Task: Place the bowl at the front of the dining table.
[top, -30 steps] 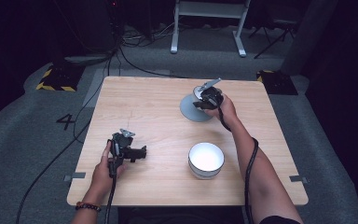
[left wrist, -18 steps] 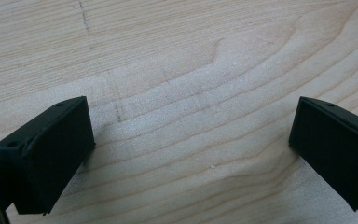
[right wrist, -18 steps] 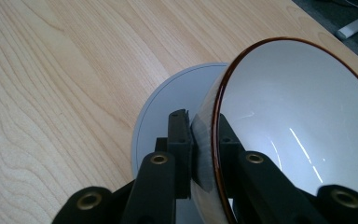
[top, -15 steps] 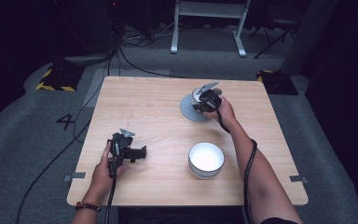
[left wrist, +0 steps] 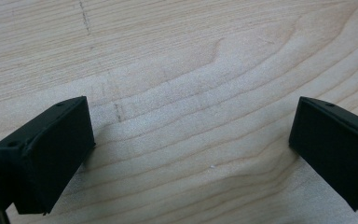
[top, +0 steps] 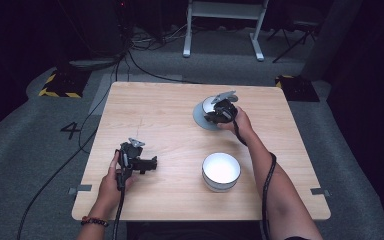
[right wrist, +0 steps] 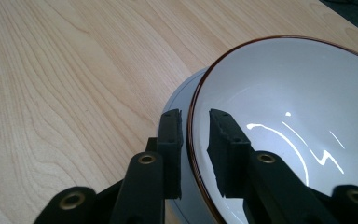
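**Bowl on the grey plate, right jaws loosened at its rim**

The brown-rimmed white bowl (right wrist: 289, 126) sits on a grey plate (top: 203, 119) on the far right part of the table (top: 170, 110). In the right gripper view the bowl's rim runs between the two black jaws: one jaw is outside the wall, the other inside the glossy white hollow. A thin gap shows on each side of the rim, so the pads are not pressing on it. The right hand-held gripper (top: 219, 111) has just been opening its jaws and now stands released, with the rim between them.

A second white bowl (top: 221, 170) stands alone on the near right part of the table, well apart from the plate.

The left hand-held gripper (top: 145, 163) lies low over the near left part of the table, held in the person's left hand (top: 111, 179). Its jaws stand wide apart in the left gripper view, with bare wood grain between them. A cable (top: 55, 175) trails from it off the left side of the table to the floor.
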### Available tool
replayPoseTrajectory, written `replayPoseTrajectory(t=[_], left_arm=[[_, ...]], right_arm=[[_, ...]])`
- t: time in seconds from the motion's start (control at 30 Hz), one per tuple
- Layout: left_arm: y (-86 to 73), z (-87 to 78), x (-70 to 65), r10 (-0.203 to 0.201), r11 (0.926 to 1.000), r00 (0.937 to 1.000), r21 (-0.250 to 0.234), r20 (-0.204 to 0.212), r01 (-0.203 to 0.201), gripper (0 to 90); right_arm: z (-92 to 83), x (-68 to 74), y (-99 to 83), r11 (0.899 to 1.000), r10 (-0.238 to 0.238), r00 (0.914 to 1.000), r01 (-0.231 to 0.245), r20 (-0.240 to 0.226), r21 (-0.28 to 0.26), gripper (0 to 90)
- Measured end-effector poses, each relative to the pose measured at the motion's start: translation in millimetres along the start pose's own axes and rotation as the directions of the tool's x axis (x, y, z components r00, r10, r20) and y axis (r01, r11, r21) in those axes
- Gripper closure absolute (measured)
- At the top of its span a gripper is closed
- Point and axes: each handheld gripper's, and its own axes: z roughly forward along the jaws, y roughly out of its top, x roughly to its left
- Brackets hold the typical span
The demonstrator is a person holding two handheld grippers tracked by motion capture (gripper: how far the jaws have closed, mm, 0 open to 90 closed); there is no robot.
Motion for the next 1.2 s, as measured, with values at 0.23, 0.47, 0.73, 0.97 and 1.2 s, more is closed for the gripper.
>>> replayPoseTrajectory(t=[0.23, 0.47, 0.73, 0.97, 1.2], left_arm=[[0.0, 0.0, 0.0, 0.000, 1.0000, 1.0000, 0.000, 0.000, 0.000, 0.0], [0.2, 0.0, 0.1, 0.001, 1.0000, 1.0000, -0.001, -0.004, -0.001, 0.0], [0.3, -0.1, 0.2, 0.003, 1.0000, 1.0000, -0.001, -0.008, -0.003, 0.0], [0.4, 0.1, 0.1, 0.001, 1.0000, 1.0000, -0.001, -0.005, -0.001, 0.0], [0.3, 0.2, 0.1, 0.000, 1.0000, 1.0000, 0.000, -0.002, 0.000, 0.0]], right_arm=[[-4.9, -2.3, -2.4, 1.000, 0.015, 0.9999, -0.014, 0.006, -0.008, 72.9], [-9.2, -1.1, -2.5, 1.000, 0.008, 0.9998, -0.008, 0.017, -0.003, 69.9], [-15.9, 3.6, -3.1, 1.000, -0.011, 0.9998, 0.012, 0.015, -0.016, 67.6], [-21.5, 5.5, -4.3, 1.000, -0.023, 0.9995, 0.023, 0.023, -0.008, 62.7], [-26.5, 8.5, -6.2, 0.999, -0.032, 0.9990, 0.033, 0.031, -0.013, 58.4]])
